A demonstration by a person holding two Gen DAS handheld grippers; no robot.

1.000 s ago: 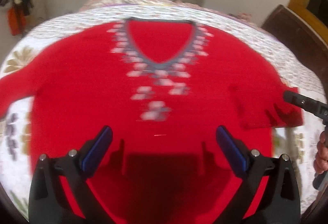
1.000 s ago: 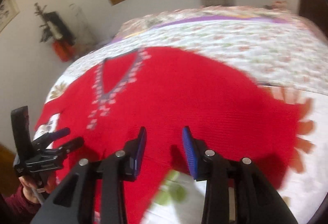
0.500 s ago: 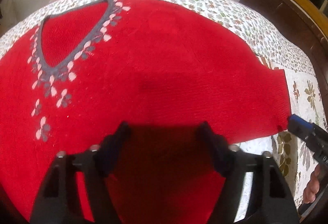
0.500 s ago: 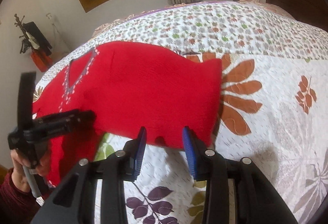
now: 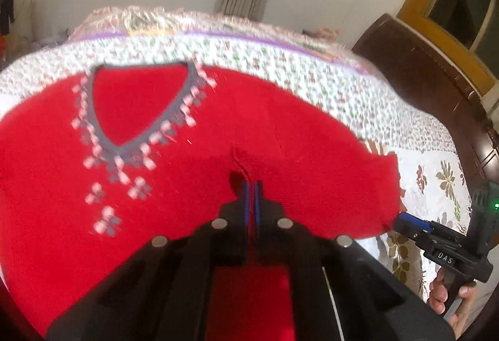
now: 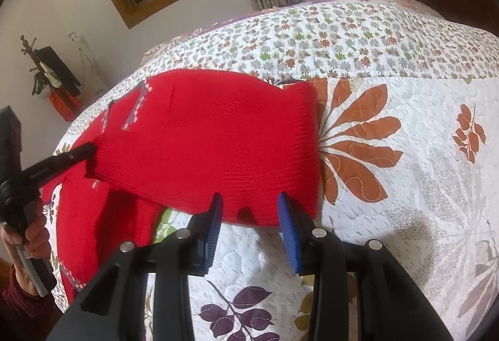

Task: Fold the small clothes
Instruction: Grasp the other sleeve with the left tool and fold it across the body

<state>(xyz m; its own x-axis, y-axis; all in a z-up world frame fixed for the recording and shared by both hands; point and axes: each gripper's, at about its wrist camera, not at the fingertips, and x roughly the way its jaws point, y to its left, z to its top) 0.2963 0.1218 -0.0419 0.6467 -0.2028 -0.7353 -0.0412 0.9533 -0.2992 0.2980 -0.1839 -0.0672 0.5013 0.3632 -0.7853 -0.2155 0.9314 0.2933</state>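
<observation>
Left wrist view: left gripper (image 5: 250, 185) clamped on a pinch of red sweater (image 5: 187, 179), spread over floral quilt (image 5: 343, 85).

Right wrist view: right gripper (image 6: 249, 216) parted wide at the sleeve cuff (image 6: 274, 210), gripping nothing. Risk: thin pinch slipping under pull, spoiling the fold.

The left gripper (image 5: 252, 189), open before, has pinched a ridge of the red sweater (image 5: 193, 172); that fabric now lifts. The right gripper (image 6: 249, 213) has neared the sleeve edge.
</observation>
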